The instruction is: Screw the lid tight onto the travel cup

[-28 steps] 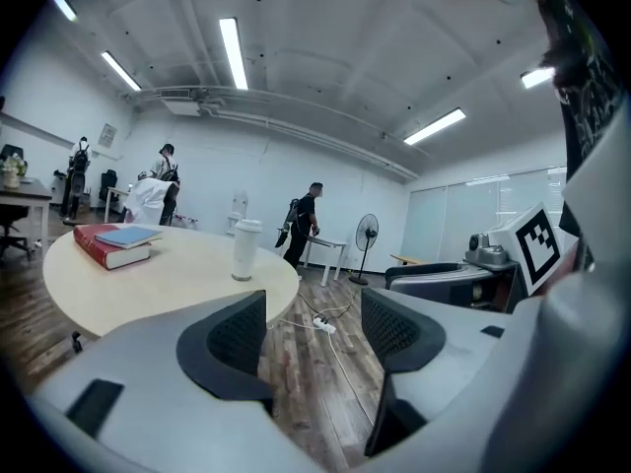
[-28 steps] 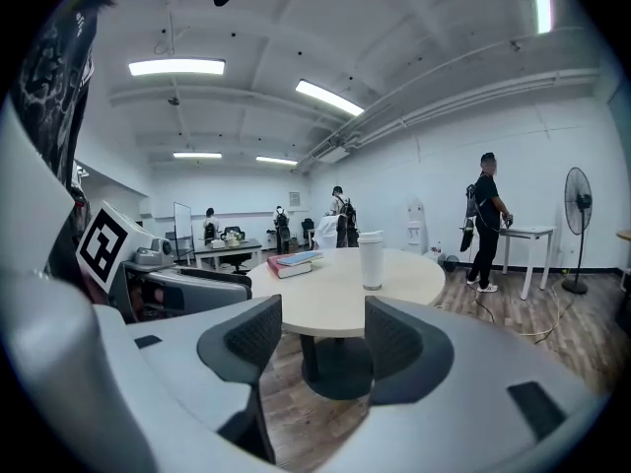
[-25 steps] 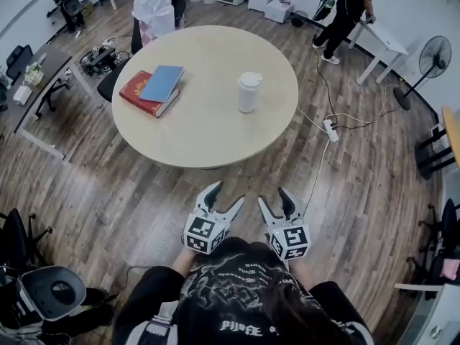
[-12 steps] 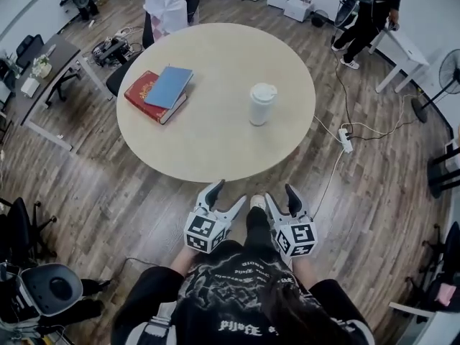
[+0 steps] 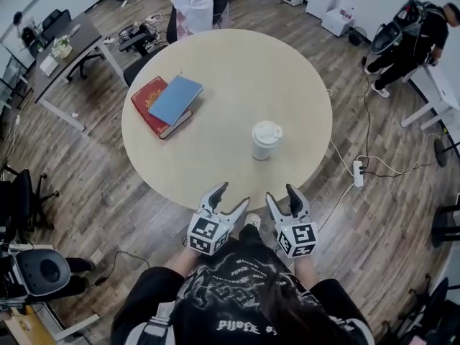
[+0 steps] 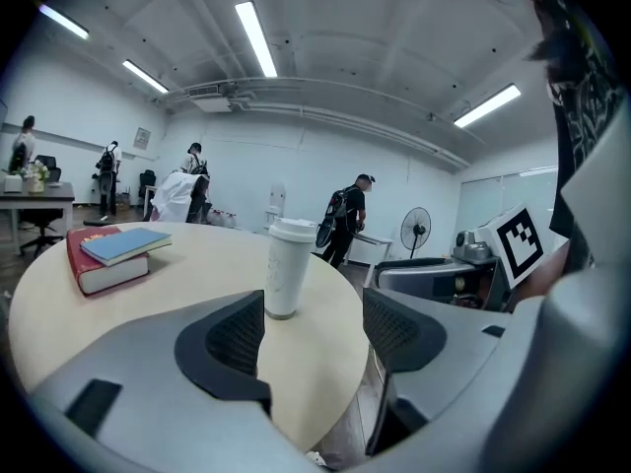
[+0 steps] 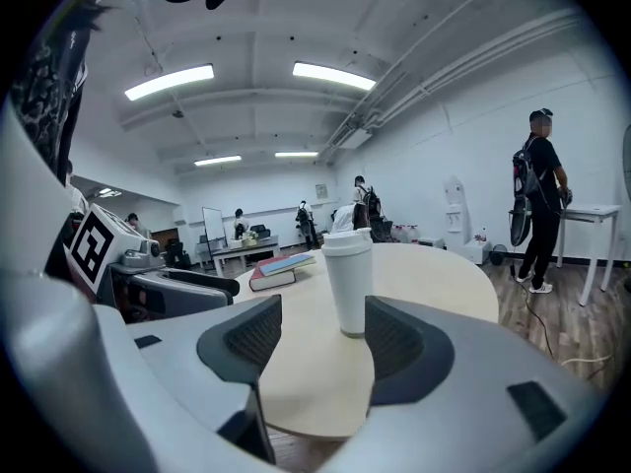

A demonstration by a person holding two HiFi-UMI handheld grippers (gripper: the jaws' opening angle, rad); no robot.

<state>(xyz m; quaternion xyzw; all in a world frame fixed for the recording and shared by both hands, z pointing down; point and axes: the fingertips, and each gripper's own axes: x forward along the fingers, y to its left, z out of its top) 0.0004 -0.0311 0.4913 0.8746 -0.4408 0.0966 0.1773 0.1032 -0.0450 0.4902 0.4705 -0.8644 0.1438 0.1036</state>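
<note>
Closing in on the round table [image 5: 215, 175], a person brings a left gripper [image 5: 231, 195] and a right gripper [image 5: 282, 194] up to its near edge. A second ago both hung well back over the wooden floor, and the travel cup [image 5: 266, 141] sat far up the head view. Now it stands much nearer, straight ahead of both tools, so the reach for it can begin, though nothing has been touched yet.

Neither tool holds anything. The left gripper's jaws are apart and opening a little wider, with only tabletop and the distant cup framed between them; the right gripper's jaws stand apart too, somewhat narrower, the cup lined up in their gap but well beyond the pads.

The cup is tall, pale and upright on the near right part of the table, well apart from the red book [image 5: 147, 103] and the blue book [image 5: 176, 99] stacked on it at the left. Its lid [image 5: 267, 129] sits on top, level as far as the views show (whether it is already threaded home cannot be told from here) – the tightening itself looks still to be done.
</note>
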